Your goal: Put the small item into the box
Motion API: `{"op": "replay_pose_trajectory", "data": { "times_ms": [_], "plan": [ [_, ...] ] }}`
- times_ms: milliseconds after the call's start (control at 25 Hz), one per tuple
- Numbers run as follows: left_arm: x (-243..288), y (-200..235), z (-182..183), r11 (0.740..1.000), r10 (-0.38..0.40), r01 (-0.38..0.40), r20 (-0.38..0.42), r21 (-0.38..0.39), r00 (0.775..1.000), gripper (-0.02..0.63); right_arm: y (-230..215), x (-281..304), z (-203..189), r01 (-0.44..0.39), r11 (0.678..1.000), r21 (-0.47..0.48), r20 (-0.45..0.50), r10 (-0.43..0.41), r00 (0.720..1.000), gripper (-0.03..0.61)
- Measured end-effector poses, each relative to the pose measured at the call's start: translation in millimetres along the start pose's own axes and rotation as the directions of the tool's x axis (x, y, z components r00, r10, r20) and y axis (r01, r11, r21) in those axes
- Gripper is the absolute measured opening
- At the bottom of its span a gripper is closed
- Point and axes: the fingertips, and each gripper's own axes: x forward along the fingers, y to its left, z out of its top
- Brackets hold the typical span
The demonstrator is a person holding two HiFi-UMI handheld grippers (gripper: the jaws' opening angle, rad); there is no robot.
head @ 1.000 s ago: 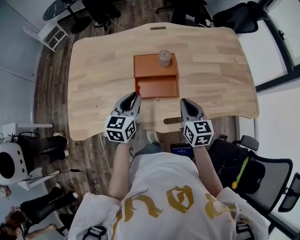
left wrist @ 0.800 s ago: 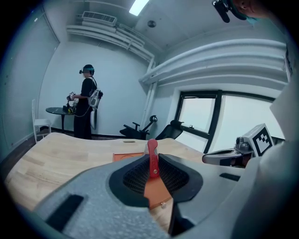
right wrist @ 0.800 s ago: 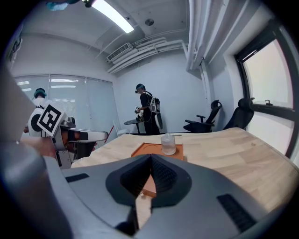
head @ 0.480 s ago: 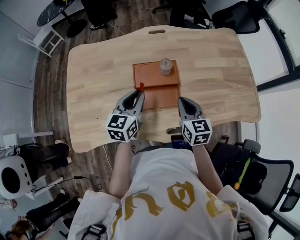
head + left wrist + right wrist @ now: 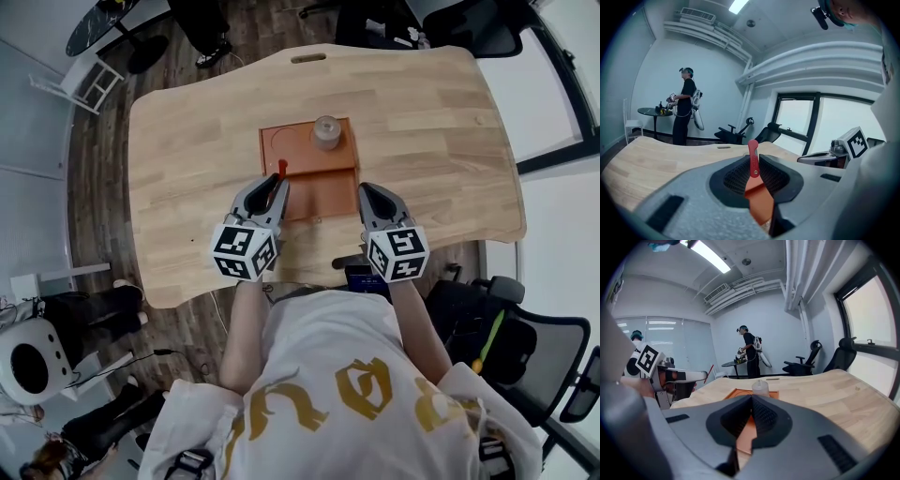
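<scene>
An orange box lies open in the middle of the table, its tray point(image 5: 323, 192) nearer me and its flat lid point(image 5: 295, 145) beyond. A small clear jar point(image 5: 326, 131) stands on the lid's far edge. My left gripper point(image 5: 278, 185) is shut on a thin red stick-like item point(image 5: 281, 169), which pokes up between the pads point(image 5: 753, 159) at the tray's left edge. My right gripper point(image 5: 367, 191) is shut with nothing in it, hovering at the tray's right edge. The right gripper view shows the box point(image 5: 740, 393) and jar point(image 5: 760, 386) just beyond its tips.
The wooden table point(image 5: 187, 159) has a slot point(image 5: 308, 58) at its far edge and a cut-out at the near edge. Office chairs point(image 5: 525, 347) stand to the right. A person point(image 5: 686, 110) stands by a small round table far off.
My left gripper has moved forward with the red item, from the table's near edge up to the tray's left side. The right gripper has edged forward slightly.
</scene>
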Motion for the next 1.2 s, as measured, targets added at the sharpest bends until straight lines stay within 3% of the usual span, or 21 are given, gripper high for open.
{"op": "replay_pose_trajectory", "data": {
  "times_ms": [480,1200],
  "plan": [
    [1,11,-13,0.999,0.021,-0.022,-0.020,-0.028,1.000,0.060,1,9,-9,-0.031,0.999,0.019,-0.021,0.031,0.999,0.011],
    [18,2,-30,1.000,-0.014,0.013,-0.075,-0.019,0.997,0.060,-11,16,-27,-0.016,1.000,0.022,-0.073,0.017,0.997,0.011]
  ]
}}
